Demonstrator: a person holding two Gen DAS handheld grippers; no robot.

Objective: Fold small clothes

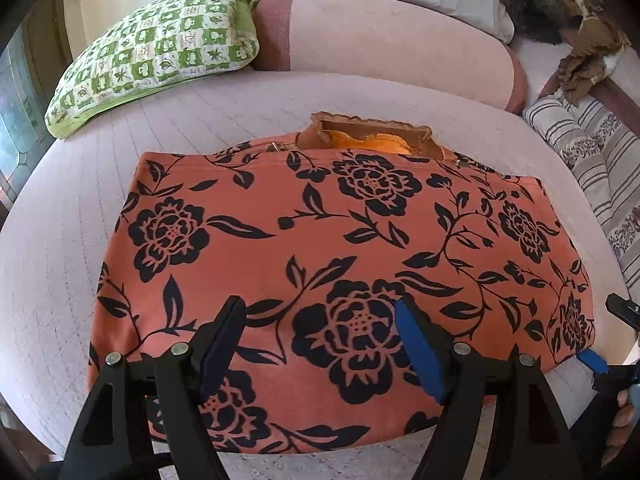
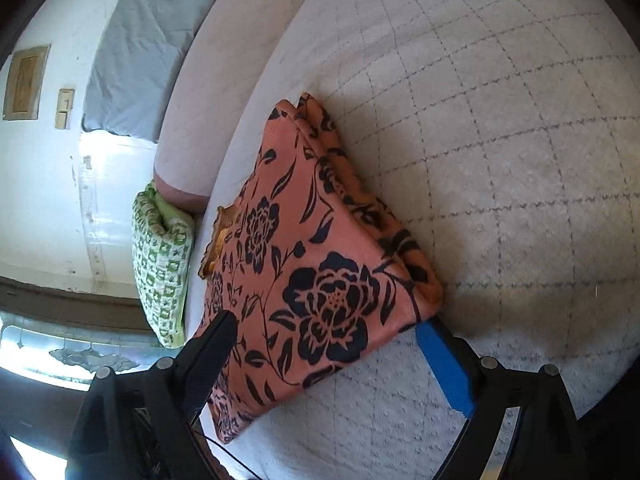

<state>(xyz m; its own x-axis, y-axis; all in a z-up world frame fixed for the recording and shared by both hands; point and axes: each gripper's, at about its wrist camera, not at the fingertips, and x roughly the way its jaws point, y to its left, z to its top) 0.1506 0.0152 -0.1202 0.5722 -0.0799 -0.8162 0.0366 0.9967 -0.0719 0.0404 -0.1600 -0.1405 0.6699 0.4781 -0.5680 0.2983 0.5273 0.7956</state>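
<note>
An orange garment with black flowers (image 1: 320, 240) lies folded flat on the quilted bed cover (image 1: 60, 264). A brown and orange edge (image 1: 372, 138) sticks out at its far side. My left gripper (image 1: 320, 320) hovers open over the garment's near part, holding nothing. In the right wrist view the garment (image 2: 312, 280) shows from its side, with stacked folded layers at its right edge. My right gripper (image 2: 326, 330) is open, its jaws standing either side of the garment's near corner. The right gripper also shows in the left wrist view (image 1: 600, 336) at the garment's right corner.
A green checked pillow (image 1: 160, 52) lies at the back left, a pink bolster (image 1: 380, 44) behind the garment. A striped cushion (image 1: 592, 168) and brown clothing (image 1: 584, 60) lie at the right. The wall (image 2: 40, 200) and the green pillow (image 2: 160, 264) show in the right wrist view.
</note>
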